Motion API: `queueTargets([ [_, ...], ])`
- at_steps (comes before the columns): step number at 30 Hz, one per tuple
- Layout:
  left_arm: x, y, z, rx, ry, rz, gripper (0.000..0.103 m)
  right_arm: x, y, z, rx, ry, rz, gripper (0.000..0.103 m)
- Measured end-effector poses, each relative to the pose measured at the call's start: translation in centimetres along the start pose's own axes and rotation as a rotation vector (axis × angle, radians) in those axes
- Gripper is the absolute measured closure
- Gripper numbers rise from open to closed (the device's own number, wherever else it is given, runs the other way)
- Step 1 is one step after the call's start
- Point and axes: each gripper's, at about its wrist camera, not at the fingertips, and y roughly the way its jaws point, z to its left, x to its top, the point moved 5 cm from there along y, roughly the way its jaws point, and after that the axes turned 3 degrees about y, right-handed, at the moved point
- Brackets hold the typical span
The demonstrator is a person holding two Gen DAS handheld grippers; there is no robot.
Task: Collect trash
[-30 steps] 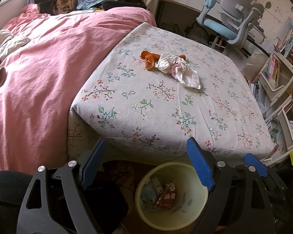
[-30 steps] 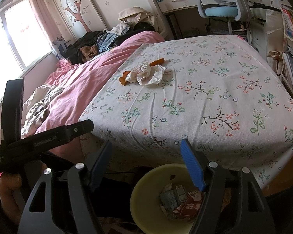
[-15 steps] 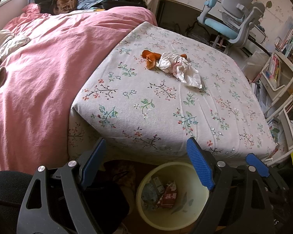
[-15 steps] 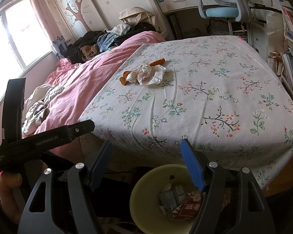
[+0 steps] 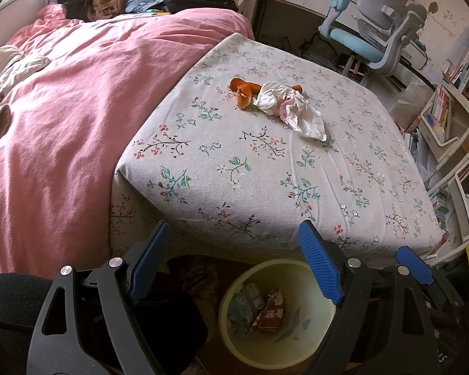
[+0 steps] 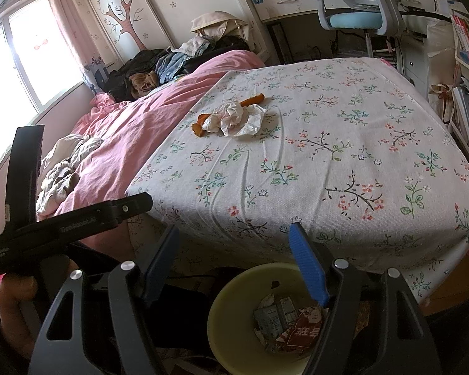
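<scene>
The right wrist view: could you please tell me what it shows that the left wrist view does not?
Only the right wrist view shows the window, the tree decal and the left gripper's body with the hand holding it. Only the left wrist view shows the left gripper head-on, open and empty. Both show the tissue, orange peel, bin and chair.

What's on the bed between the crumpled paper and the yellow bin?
Nothing: only bare flowery sheet lies between the crumpled paper and the bin, in both views.
</scene>
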Motion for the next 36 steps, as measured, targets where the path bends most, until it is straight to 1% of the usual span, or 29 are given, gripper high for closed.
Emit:
queueTargets([
  [36, -0.07, 0.13, 0.04, 0.002, -0.003, 0.005, 0.022, -0.22, -0.07, 0.14, -0.001, -0.002, 0.000, 0.033],
])
